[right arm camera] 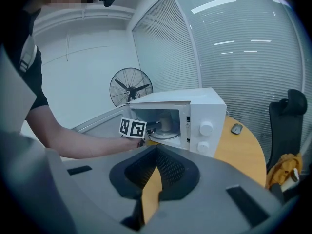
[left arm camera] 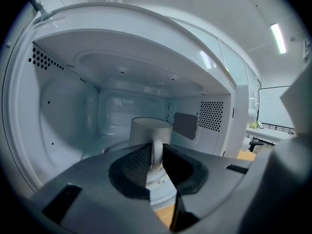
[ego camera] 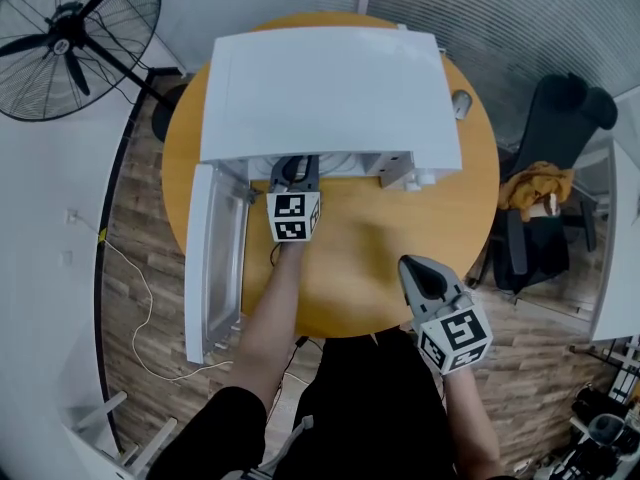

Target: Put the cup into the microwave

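Note:
A white microwave (ego camera: 320,88) stands on the round wooden table (ego camera: 360,268), its door (ego camera: 210,258) swung open to the left. The pale cup (left arm camera: 150,130) stands upright inside the cavity on the turntable, handle turned towards me. My left gripper (left arm camera: 155,155) reaches into the opening (ego camera: 293,173), and its jaws are shut on the cup's handle. In the right gripper view the cup (right arm camera: 165,123) shows inside the microwave (right arm camera: 204,111), just beyond the left gripper (right arm camera: 150,126). My right gripper (ego camera: 418,273) hovers over the table's near edge, shut (right arm camera: 155,169) with nothing in it.
A small mouse (ego camera: 461,103) lies on the table to the right of the microwave. A floor fan (ego camera: 70,28) stands at the far left. At the right is a black chair (ego camera: 560,168) with an orange cloth on it. A white cable runs over the wooden floor on the left.

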{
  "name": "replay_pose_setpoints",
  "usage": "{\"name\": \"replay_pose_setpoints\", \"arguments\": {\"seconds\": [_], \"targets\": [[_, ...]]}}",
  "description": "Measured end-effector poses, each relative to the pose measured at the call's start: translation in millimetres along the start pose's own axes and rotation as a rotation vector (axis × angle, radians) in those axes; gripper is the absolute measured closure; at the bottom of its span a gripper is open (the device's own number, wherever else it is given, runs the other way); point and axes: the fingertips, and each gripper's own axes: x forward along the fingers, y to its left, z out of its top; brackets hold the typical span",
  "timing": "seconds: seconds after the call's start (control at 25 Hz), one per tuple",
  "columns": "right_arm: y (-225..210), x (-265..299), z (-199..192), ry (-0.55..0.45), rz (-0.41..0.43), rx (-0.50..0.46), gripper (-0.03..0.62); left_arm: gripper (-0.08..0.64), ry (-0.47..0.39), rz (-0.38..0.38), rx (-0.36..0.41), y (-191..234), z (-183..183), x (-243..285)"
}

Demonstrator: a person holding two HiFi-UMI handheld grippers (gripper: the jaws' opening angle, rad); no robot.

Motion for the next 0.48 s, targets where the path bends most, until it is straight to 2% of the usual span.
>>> {"name": "replay_pose_setpoints", "arguments": {"seconds": [0.48], "targets": [[-5,-12,-17,0.003,-0.029,0.035,0.581,0.511,0.010,0.033,-0.002,3,-7,-19]]}}
